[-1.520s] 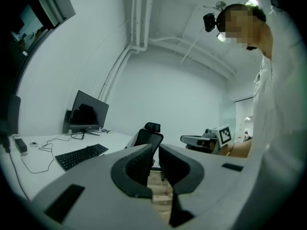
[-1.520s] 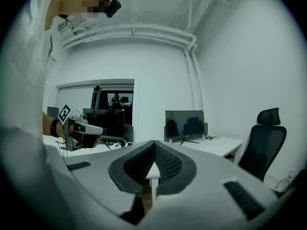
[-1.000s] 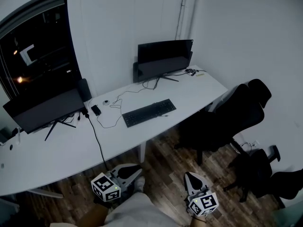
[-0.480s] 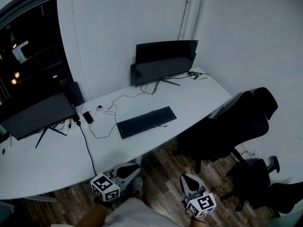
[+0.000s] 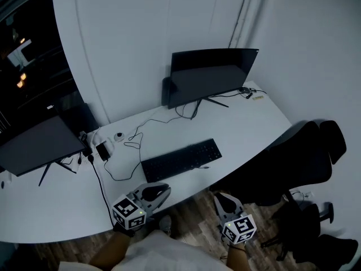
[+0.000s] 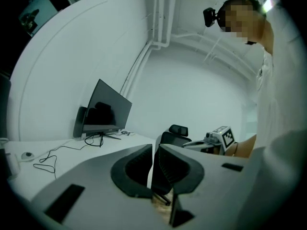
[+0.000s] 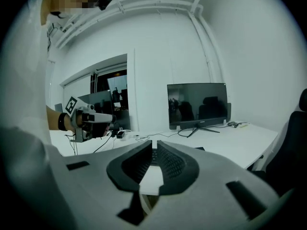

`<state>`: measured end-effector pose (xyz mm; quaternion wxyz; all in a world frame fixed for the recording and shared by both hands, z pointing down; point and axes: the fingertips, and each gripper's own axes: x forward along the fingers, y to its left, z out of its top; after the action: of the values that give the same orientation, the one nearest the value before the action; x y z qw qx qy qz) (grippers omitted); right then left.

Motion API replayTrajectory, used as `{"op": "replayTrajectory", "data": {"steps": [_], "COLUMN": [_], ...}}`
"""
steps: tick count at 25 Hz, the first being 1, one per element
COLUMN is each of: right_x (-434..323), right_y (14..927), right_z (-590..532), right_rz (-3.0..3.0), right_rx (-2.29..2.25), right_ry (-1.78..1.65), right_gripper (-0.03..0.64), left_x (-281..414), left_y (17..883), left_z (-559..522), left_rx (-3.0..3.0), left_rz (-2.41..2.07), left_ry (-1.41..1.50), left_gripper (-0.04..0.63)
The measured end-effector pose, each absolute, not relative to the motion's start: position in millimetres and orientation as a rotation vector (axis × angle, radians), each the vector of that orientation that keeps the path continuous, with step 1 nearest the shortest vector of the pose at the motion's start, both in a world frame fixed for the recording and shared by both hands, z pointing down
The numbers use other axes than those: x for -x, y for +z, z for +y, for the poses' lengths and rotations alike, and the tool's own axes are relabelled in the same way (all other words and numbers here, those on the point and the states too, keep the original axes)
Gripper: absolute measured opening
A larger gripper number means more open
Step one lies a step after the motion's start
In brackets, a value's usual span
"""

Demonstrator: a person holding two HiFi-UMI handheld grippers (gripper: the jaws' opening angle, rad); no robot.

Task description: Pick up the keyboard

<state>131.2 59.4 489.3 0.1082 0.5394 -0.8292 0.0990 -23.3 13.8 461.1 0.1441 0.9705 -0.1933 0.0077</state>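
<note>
Stepping in closer than a second ago, the person's now right at the white desk and both tongs have come up to its front edge. Keyboard lies flat on the desk in front of the monitor, just past the left gripper, untouched. Left jaws are pressed together, nothing in them. Right gripper has just been cracking open a sliver, also empty

Holds the left hand-held gripper level, jaws closed on nothing; tips the right hand-held gripper beside it slightly downward, jaws just parting, nothing between.
</note>
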Motion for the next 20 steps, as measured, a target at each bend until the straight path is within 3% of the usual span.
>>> {"op": "replayTrajectory", "data": {"steps": [15, 20], "right_x": [-119.5, -127.5], "right_y": [540.0, 572.5], "right_z": [-88.1, -114.8], "right_rz": [-2.406, -2.353], "right_rx": [-1.378, -1.321], "right_ry": [0.364, 0.469], "right_gripper": [0.086, 0.151], "left_x": [25.4, 13.8], "left_y": [510.4, 528.7], "left_z": [-100.5, -112.1], "left_rx": [-2.73, -2.693], "left_rz": [-0.634, -0.641], "left_ry": [0.08, 0.118], "left_gripper": [0.037, 0.037]}}
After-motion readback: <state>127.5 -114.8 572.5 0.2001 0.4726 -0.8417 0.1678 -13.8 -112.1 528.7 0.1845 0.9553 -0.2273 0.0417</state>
